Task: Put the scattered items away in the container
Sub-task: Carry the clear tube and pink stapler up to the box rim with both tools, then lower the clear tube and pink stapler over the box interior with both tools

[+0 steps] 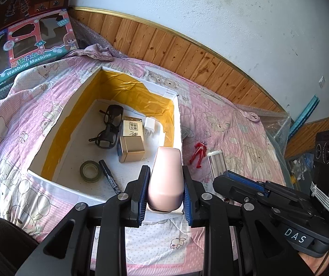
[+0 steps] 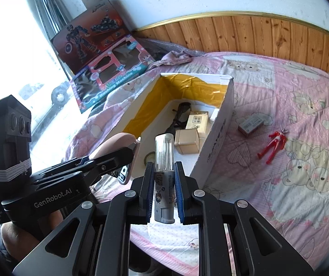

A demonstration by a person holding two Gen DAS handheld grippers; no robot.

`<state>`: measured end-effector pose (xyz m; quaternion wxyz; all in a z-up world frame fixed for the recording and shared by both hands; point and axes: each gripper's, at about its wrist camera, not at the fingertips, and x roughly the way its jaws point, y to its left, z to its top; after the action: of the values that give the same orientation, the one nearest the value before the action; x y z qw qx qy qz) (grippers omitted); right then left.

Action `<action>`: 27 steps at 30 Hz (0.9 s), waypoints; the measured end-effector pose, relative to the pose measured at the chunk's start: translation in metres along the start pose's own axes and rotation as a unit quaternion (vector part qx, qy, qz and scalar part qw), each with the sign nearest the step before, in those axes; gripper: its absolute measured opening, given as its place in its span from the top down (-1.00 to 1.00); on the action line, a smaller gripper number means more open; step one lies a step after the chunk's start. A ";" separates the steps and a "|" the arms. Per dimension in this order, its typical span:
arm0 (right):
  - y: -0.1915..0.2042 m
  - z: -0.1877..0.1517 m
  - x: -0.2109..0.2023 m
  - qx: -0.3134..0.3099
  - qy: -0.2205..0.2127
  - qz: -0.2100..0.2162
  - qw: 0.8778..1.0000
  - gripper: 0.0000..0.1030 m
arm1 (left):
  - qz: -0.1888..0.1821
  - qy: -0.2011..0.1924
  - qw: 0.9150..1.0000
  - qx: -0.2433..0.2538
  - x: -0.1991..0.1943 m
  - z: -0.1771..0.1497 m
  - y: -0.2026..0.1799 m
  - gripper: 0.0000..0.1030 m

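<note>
My left gripper (image 1: pixel 165 172) is shut on a pink rounded case (image 1: pixel 166 174), held over the near right corner of the white box with yellow lining (image 1: pixel 178 124). Inside the box lie black glasses (image 1: pixel 109 126), a cream carton (image 1: pixel 132 126), a white plug (image 1: pixel 149 125), a gold box (image 1: pixel 132 149), a tape roll (image 1: pixel 90 171) and a black marker (image 1: pixel 110 177). My right gripper (image 2: pixel 164 170) is shut on a clear-capped tube (image 2: pixel 164 156), just in front of the box's near edge (image 2: pixel 217 138). A red figure (image 2: pixel 273 145) and a small grey box (image 2: pixel 253 123) lie on the quilt to the right.
The pink bear-print quilt (image 2: pixel 302 172) covers the bed. Two toy cartons (image 2: pixel 109 78) lean at the back left beside a bright window. Wood panelling (image 1: pixel 187 53) runs along the far side, with bubble wrap (image 1: pixel 277 124) at the right edge.
</note>
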<state>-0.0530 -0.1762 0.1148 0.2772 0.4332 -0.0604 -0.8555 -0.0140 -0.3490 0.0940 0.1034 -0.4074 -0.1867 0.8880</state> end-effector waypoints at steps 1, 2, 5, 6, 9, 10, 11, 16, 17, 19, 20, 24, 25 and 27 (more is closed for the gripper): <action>0.002 0.001 0.002 -0.002 0.000 0.002 1.000 0.67 | 0.001 -0.001 1.000 -0.002 -0.001 0.001 0.003 0.47; 0.004 0.002 0.003 -0.003 0.001 0.003 1.000 0.67 | 0.003 -0.003 1.000 -0.003 -0.001 0.002 0.005 0.47; 0.009 0.006 0.007 -0.009 0.003 0.008 1.000 0.67 | 0.006 -0.007 1.000 -0.008 -0.003 0.005 0.013 0.47; 0.012 0.007 0.008 -0.011 0.003 0.009 1.000 0.67 | 0.007 -0.007 1.000 -0.010 -0.003 0.006 0.015 0.47; 0.017 0.011 0.013 -0.016 0.004 0.012 1.000 0.67 | 0.009 -0.009 1.000 -0.015 -0.004 0.007 0.021 0.47; 0.019 0.013 0.015 -0.018 0.005 0.012 1.000 0.67 | 0.010 -0.010 1.000 -0.016 -0.004 0.008 0.023 0.47; 0.020 0.015 0.017 -0.019 0.005 0.013 1.000 0.67 | 0.011 -0.010 1.000 -0.018 -0.004 0.009 0.025 0.47; 0.026 0.024 0.024 -0.026 0.006 0.017 1.000 0.67 | 0.014 -0.016 1.000 -0.023 -0.006 0.015 0.033 0.47; 0.027 0.025 0.026 -0.027 0.006 0.017 0.999 0.67 | 0.016 -0.017 0.999 -0.023 -0.006 0.017 0.035 0.47; 0.029 0.029 0.029 -0.029 0.006 0.018 0.999 0.67 | 0.017 -0.019 0.999 -0.025 -0.006 0.020 0.038 0.47; 0.030 0.031 0.031 -0.030 0.007 0.018 0.999 0.67 | 0.018 -0.020 0.999 -0.026 -0.005 0.021 0.040 0.47; 0.032 0.037 0.038 -0.036 0.008 0.017 0.999 0.67 | 0.019 -0.021 0.999 -0.034 -0.003 0.027 0.049 0.47; 0.033 0.038 0.040 -0.037 0.008 0.016 0.999 0.67 | 0.020 -0.022 0.999 -0.036 -0.002 0.029 0.051 0.47; 0.032 0.040 0.043 -0.039 0.009 0.015 0.999 0.67 | 0.022 -0.024 0.999 -0.039 -0.001 0.032 0.056 0.47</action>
<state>-0.0910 -0.2316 0.1200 0.3072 0.4291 -0.0309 -0.8488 -0.0397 -0.4081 0.0907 0.0639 -0.3938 -0.2143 0.8916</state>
